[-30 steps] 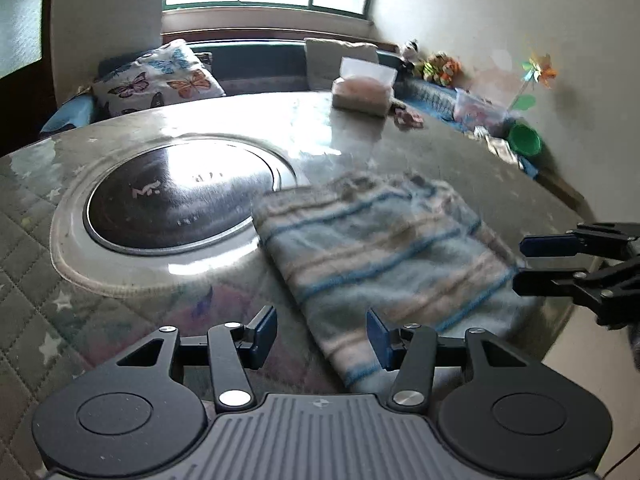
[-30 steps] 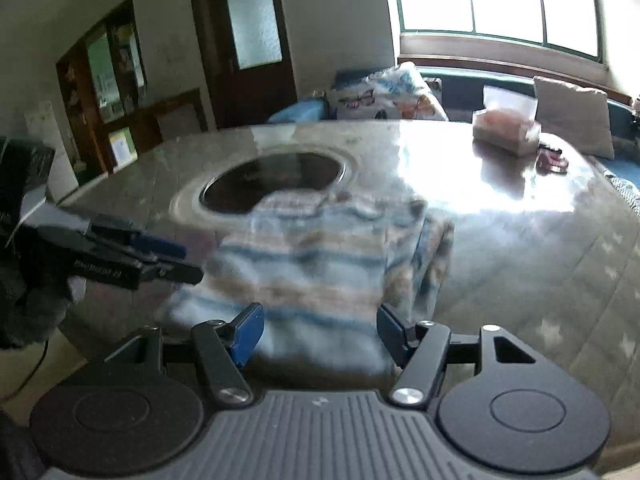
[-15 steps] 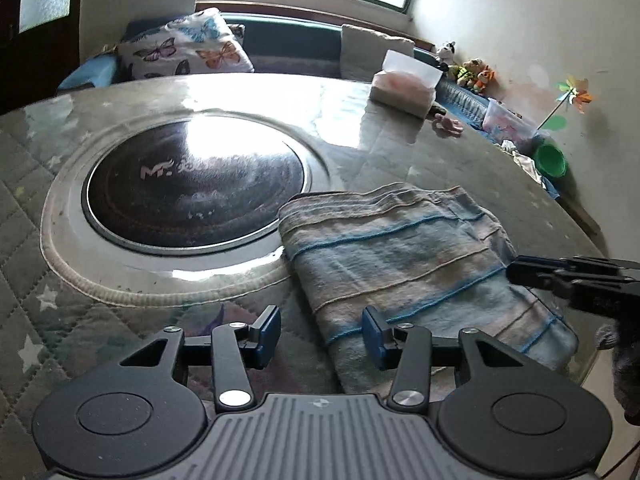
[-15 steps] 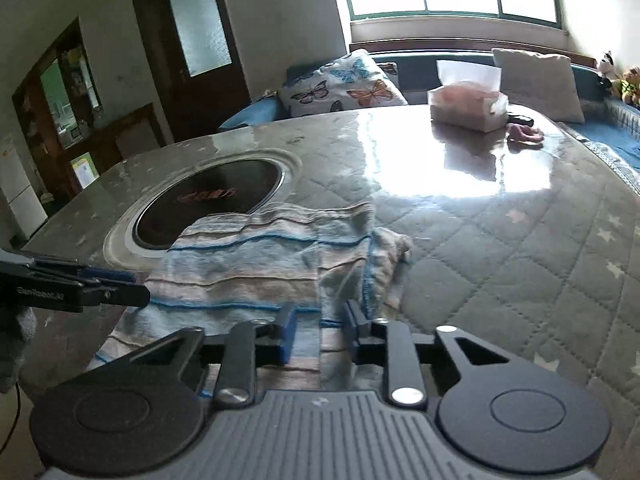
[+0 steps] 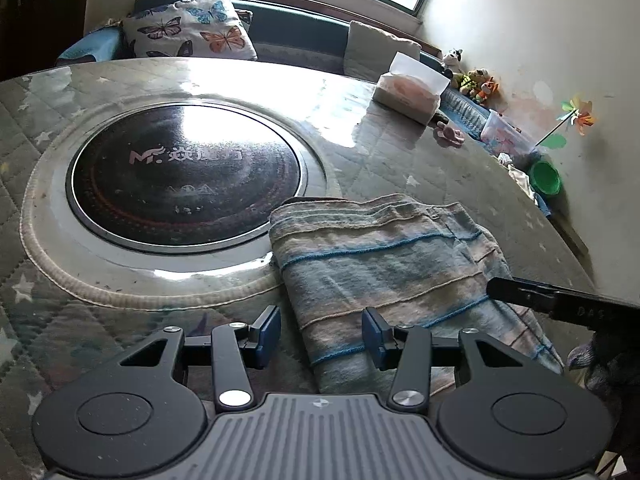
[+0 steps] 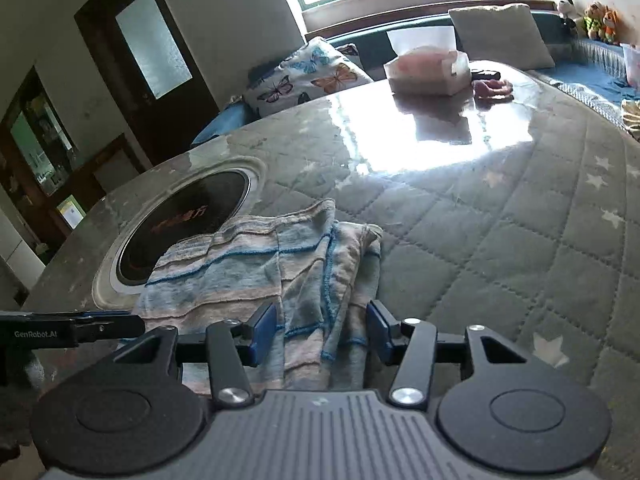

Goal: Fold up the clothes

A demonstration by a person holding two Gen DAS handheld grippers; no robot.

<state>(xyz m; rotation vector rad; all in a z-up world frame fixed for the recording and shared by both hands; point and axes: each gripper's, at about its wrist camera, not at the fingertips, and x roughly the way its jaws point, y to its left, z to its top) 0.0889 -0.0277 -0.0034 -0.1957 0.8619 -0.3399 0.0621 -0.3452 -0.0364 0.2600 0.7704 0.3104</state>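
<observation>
Your round table with the grey quilted star-print cover under clear glossy sheet (image 6: 500, 240) has lots of bare surface to the right of the cloth and behind it, up to the white tissue box (image 6: 428, 68) near the far rim; the near rim sits close under both tools. The black round inset cooktop with steel ring (image 5: 184, 176) is just left of the cloth, whose far corner overlaps the ring. The folded blue-and-beige striped knit garment (image 5: 384, 264) lies flat near the table's front edge, layered edges bunched on its right side, blue stitching along the hems. Your left gripper (image 5: 320, 334) has its jaws moderately apart over the garment's near left corner, pads not pressing it. Your right gripper (image 6: 320, 334) has its jaws opening, straddling the bunched right edge, fabric between the pads but not pinched.
</observation>
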